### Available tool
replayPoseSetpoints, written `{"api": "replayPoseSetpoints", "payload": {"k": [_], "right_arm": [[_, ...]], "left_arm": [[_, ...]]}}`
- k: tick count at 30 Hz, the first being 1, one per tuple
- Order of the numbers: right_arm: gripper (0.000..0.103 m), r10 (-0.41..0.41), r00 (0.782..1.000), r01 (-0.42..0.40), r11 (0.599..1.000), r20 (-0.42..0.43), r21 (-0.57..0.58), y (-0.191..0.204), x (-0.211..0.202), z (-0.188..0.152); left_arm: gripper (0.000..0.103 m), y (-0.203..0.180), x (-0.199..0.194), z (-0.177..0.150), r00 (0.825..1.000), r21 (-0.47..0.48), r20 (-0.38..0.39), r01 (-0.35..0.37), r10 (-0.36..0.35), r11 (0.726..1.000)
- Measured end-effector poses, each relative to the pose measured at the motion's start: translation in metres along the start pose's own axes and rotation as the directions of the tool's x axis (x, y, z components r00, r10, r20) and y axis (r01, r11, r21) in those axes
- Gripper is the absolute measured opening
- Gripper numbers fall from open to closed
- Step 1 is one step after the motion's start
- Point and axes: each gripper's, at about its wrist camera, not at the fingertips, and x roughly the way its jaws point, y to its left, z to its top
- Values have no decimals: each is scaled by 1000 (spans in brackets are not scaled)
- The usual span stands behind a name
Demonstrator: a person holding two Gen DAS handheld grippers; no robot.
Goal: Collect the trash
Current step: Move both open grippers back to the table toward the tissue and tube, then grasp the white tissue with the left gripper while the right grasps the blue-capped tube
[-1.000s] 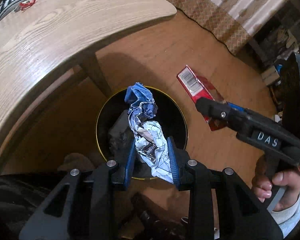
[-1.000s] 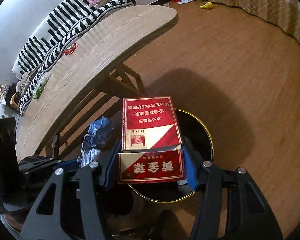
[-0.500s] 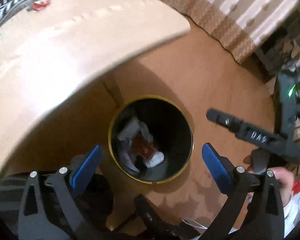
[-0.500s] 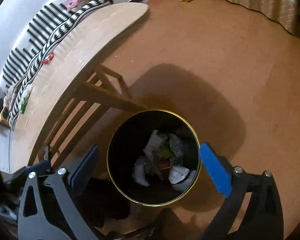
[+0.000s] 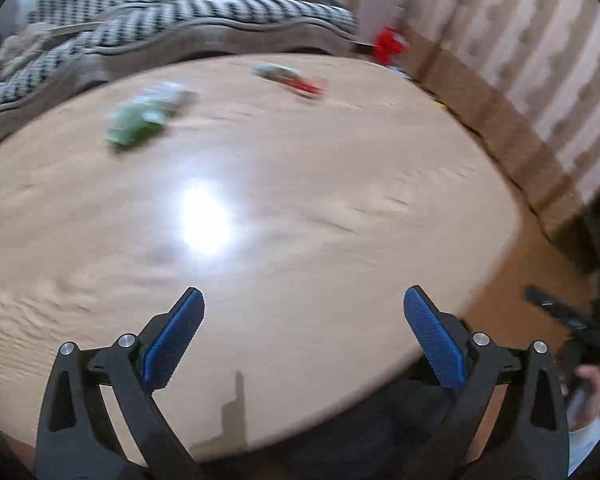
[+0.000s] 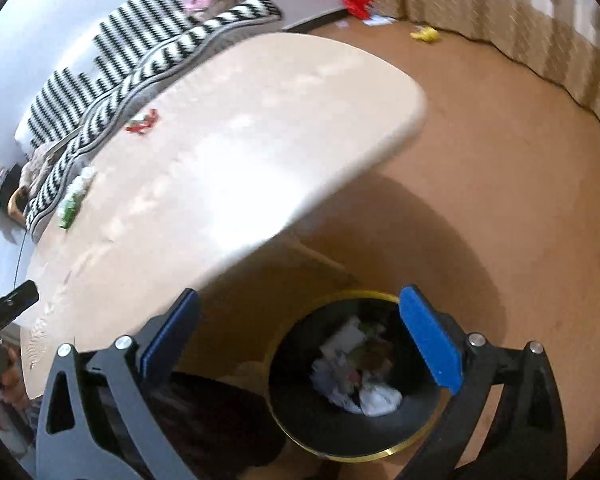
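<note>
A pale wooden table [image 5: 300,208] fills the room ahead of the left gripper [image 5: 304,336], whose blue fingers [image 5: 172,340] stand wide apart with nothing between them, beneath a striped sofa [image 5: 188,20] and a curtain [image 5: 540,80]. Only this view shows a green wrapper [image 5: 144,120] and a red wrapper [image 5: 296,78] well beyond the fingertips. The right gripper [image 6: 300,336], jaws likewise spread and empty, alone shows the bin [image 6: 356,444] on the brown floor [image 6: 500,200], its trash [image 6: 356,376] lying between and just below its fingers.
</note>
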Motion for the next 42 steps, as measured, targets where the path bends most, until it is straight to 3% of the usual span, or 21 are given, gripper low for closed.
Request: {"api": "replayPoseSetpoints", "payload": {"k": [6, 12, 17, 20, 24, 31, 35, 42], "right_arm": [[96, 20, 1000, -20, 988, -2, -154, 84, 34, 61], [96, 76, 997, -74, 964, -4, -256, 176, 82, 122], [96, 70, 998, -64, 929, 4, -366, 242, 125, 184], [96, 57, 998, -50, 909, 4, -414, 279, 160, 224], [96, 40, 995, -78, 871, -87, -486, 319, 229, 260], [95, -47, 983, -66, 813, -179, -578, 332, 314, 274], [96, -39, 983, -80, 785, -177, -614, 333, 326, 277], [98, -7, 989, -86, 780, -146, -620, 330, 325, 269]], "left_arm": [[97, 108, 1, 48, 992, -128, 17, -126, 129, 984], [97, 162, 34, 97, 983, -141, -18, -183, 183, 973], [97, 176, 57, 153, 979, -91, -5, -202, 203, 975], [97, 171, 87, 187, 979, -18, -37, -199, 198, 980], [97, 162, 128, 208, 980, 87, -65, -181, 187, 980], [97, 179, 166, 209, 989, 66, -112, -91, 99, 994], [97, 175, 174, 212, 989, 121, -96, -98, 110, 988], [98, 174, 174, 209, 991, 138, -70, -107, 117, 985]]}}
